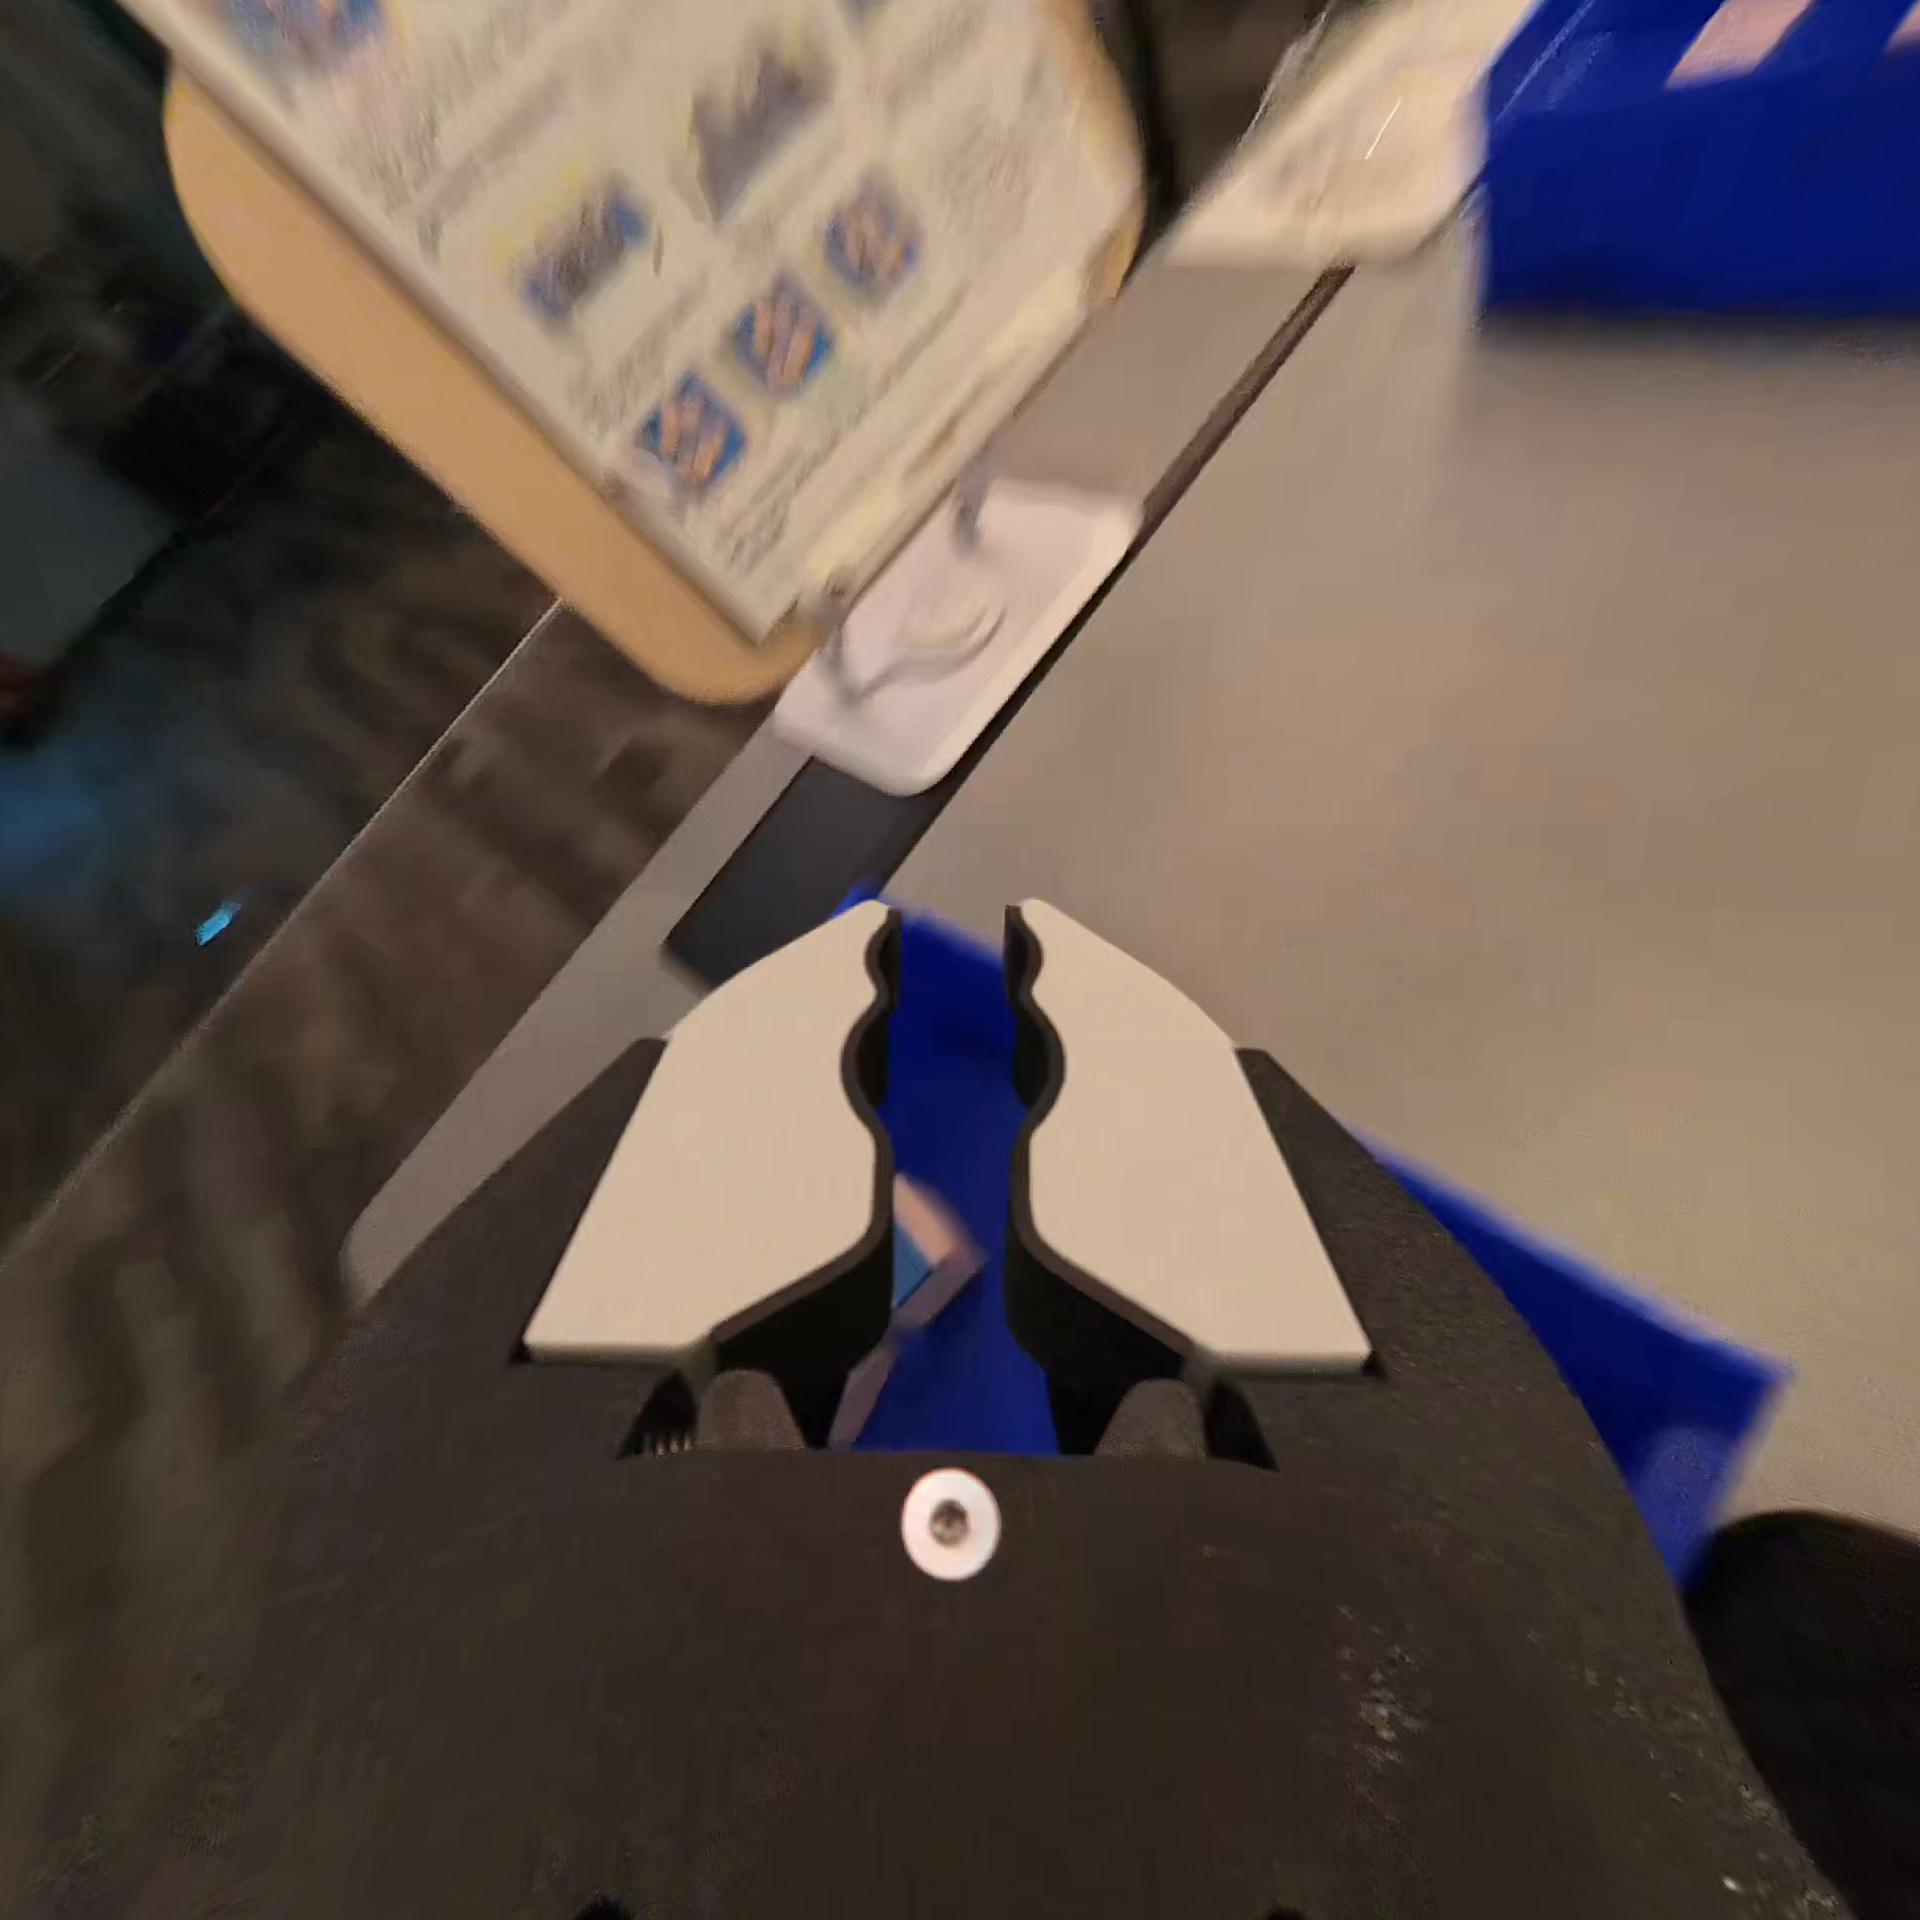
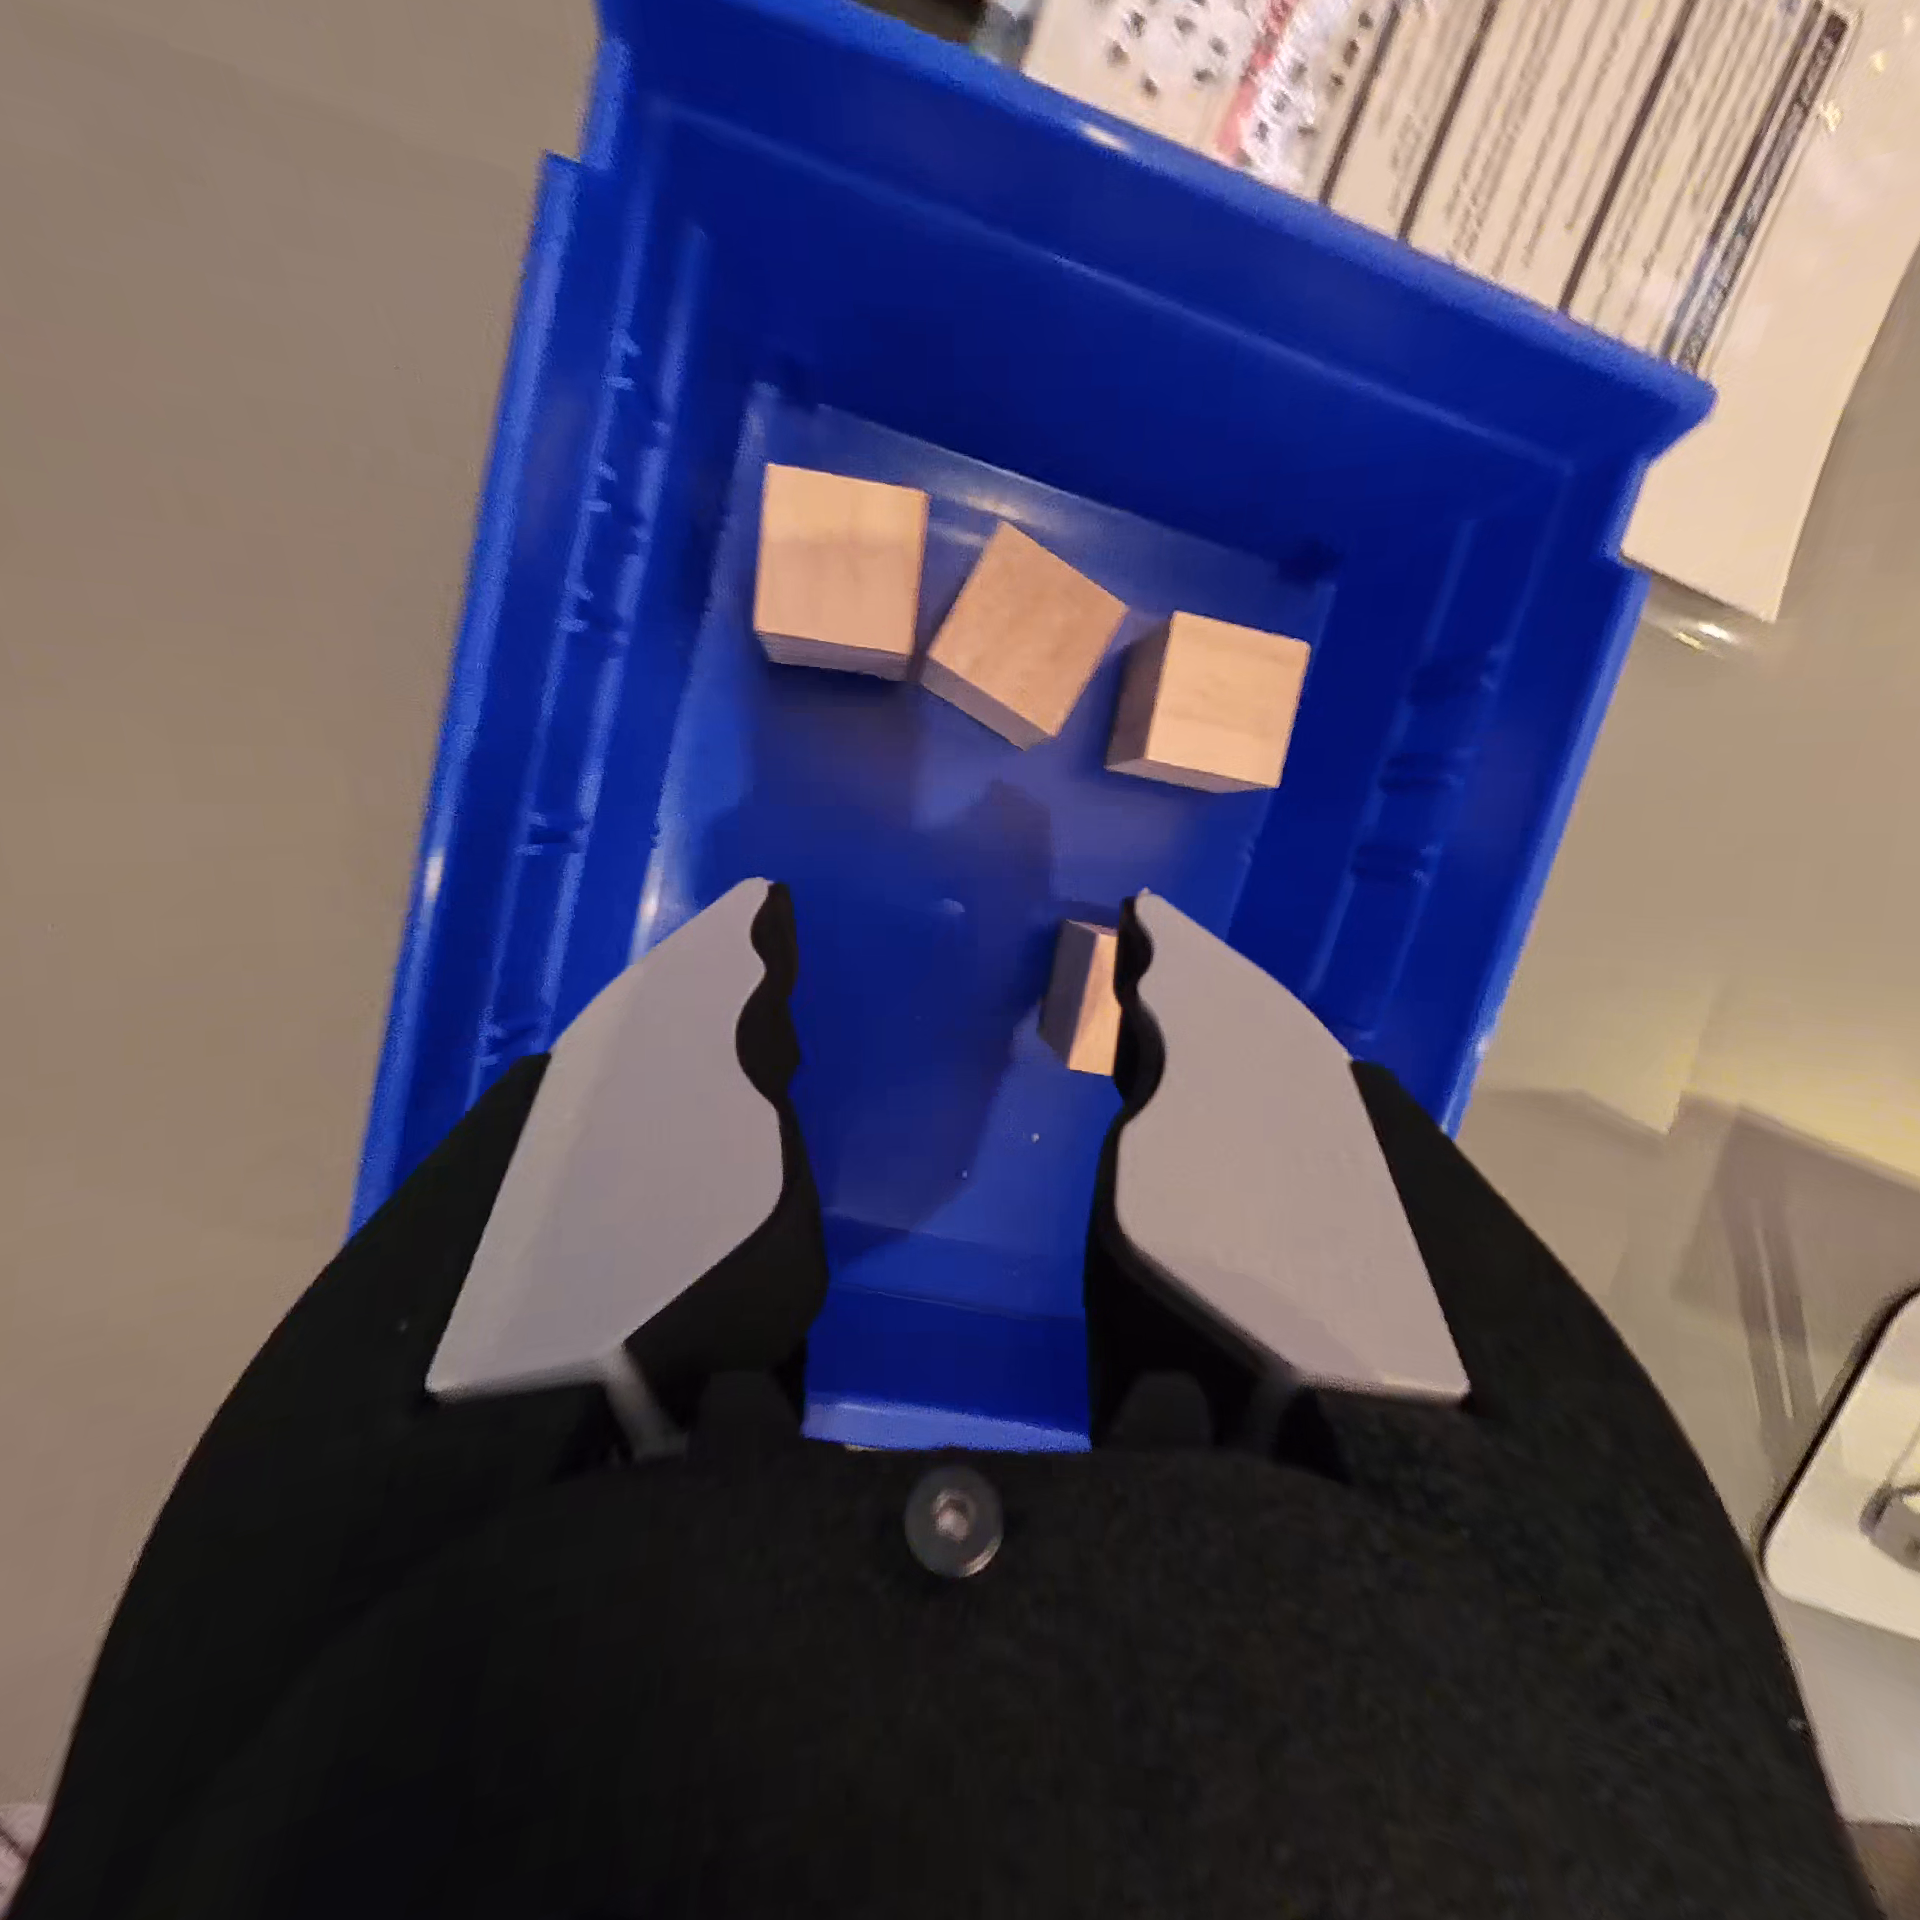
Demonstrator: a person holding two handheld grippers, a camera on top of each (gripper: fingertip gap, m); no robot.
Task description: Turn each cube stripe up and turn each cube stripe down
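In the right wrist view a blue bin (image 2: 1143,239) stands on a grey table and holds several plain wooden cubes with no stripe showing. Three lie at the far end: a left cube (image 2: 842,566), a tilted middle cube (image 2: 1023,634) and a right cube (image 2: 1205,701). A fourth cube (image 2: 1086,997) is partly hidden by my right finger. My right gripper (image 2: 956,899) is open and empty above the bin. In the blurred left wrist view, my left gripper (image 1: 951,909) is parted a little, empty, over another blue bin (image 1: 1538,1309) with a cube (image 1: 930,1247) below.
Left wrist view: the grey table (image 1: 1455,727), a further blue bin (image 1: 1683,177) at top right, a white device (image 1: 956,644) at the table edge, and a printed sheet (image 1: 727,260) on a tan surface (image 1: 343,343). Right wrist view: printed sheets (image 2: 1558,156) behind the bin, a white object (image 2: 1849,1496) at right.
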